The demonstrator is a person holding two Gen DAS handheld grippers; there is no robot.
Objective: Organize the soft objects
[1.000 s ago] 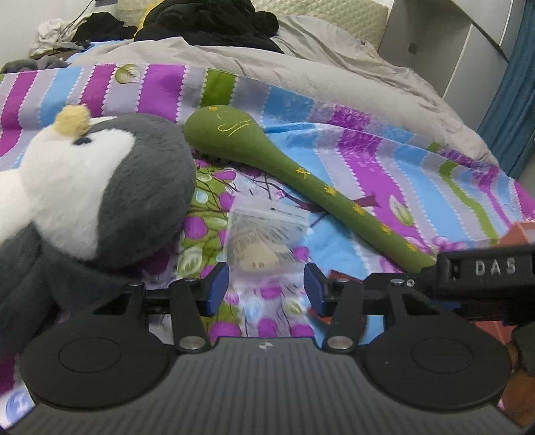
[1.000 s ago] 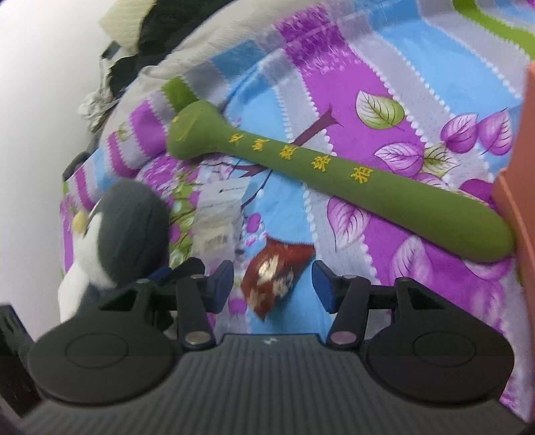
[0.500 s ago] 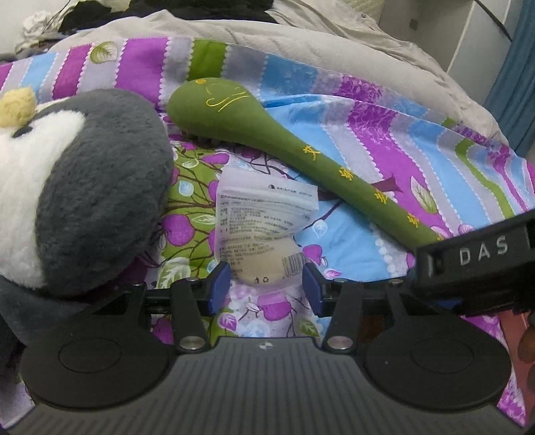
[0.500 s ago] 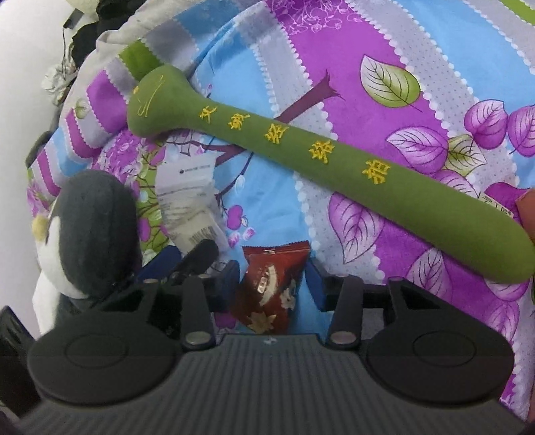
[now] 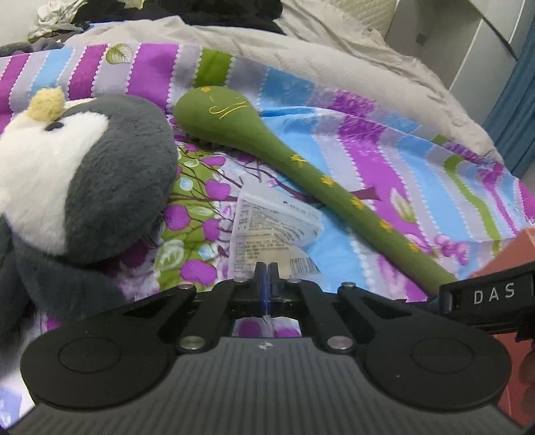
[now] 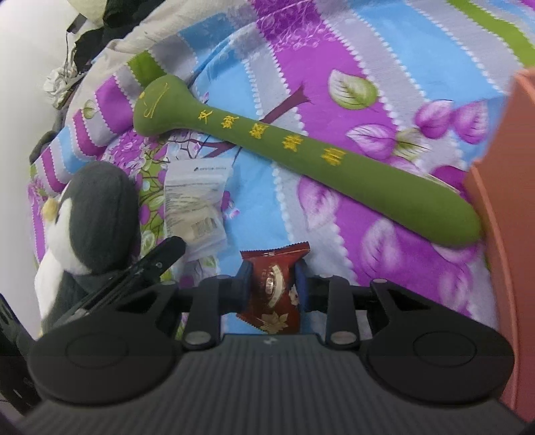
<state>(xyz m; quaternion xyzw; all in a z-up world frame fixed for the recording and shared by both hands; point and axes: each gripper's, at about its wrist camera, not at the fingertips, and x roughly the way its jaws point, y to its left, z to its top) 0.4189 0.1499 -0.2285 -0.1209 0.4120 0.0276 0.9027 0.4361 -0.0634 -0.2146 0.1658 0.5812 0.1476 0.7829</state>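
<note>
1. Two pairs of tongs are working low over a bed spread (image 5: 334,140) printed with purple, blue and green stripes, leaves and flowers.
2. The left tongs (image 5: 265,277) are sitting fully closed, the two tips pressed together on the near edge of a clear packet (image 5: 271,231) with a printed white label; a sliver of its plastic is showing between the tips.
3. That packet is lying flat on the spread, between a plush penguin (image 5: 83,187) and a long green stuffed stick (image 5: 301,167).
4. The right tongs (image 6: 273,284) are closing, partly open, with a dark red snack packet (image 6: 274,287) standing between the tips; both tips are touching its sides.
5. The red packet is lying on the spread just in front of the right tongs, near the clear packet and apart from the green stick.
6. The penguin, grey and white with a pale yellow beak, is lying on its side at the left of both views, its head just beside the clear packet.
7. The green stick is lying slantwise across the spread, its rounded head near the penguin and its far end touching an orange box (image 6: 501,217) at the right.
8. A beige blanket (image 5: 301,53) is lying bunched beyond the striped spread, with dark clothes (image 5: 187,10) piled behind it.
9. The black frame of the right tongs, lettered in white, is showing at the right edge of the left view.
</note>
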